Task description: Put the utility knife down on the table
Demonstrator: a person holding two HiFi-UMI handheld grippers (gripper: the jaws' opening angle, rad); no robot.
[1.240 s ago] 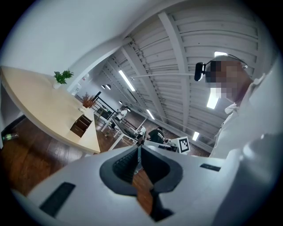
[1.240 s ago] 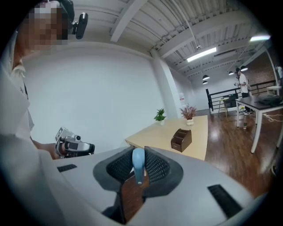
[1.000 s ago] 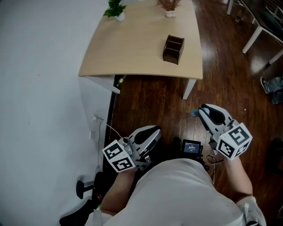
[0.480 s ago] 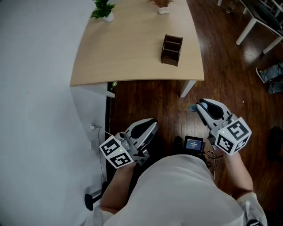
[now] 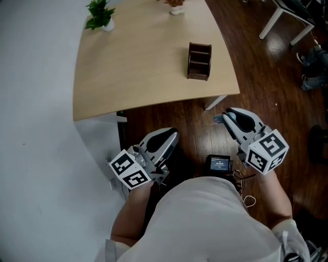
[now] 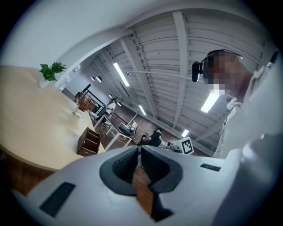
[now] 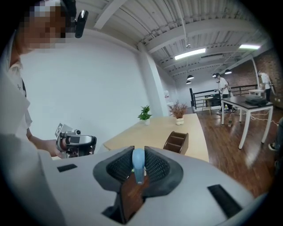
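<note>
A light blue utility knife (image 7: pixel 138 165) sits between the pads of my right gripper (image 7: pixel 138 152), which is shut on it. In the head view the knife's tip (image 5: pixel 219 119) pokes out of the right gripper (image 5: pixel 225 114) over the dark wood floor, just short of the table's near right corner. The light wooden table (image 5: pixel 143 66) lies ahead. My left gripper (image 5: pixel 172 134) hangs below the table's near edge, its jaws closed together with nothing between them (image 6: pixel 139 149).
A dark brown desk organizer (image 5: pixel 199 61) stands on the table's right side. A green potted plant (image 5: pixel 100 15) and a dried plant (image 5: pixel 176 6) stand at the far edge. A white wall runs along the left. Another white-legged table (image 5: pixel 271 20) stands at right.
Both grippers have moved forward towards the table's near edge, and the table has drawn closer in view. The right gripper still holds the knife.
</note>
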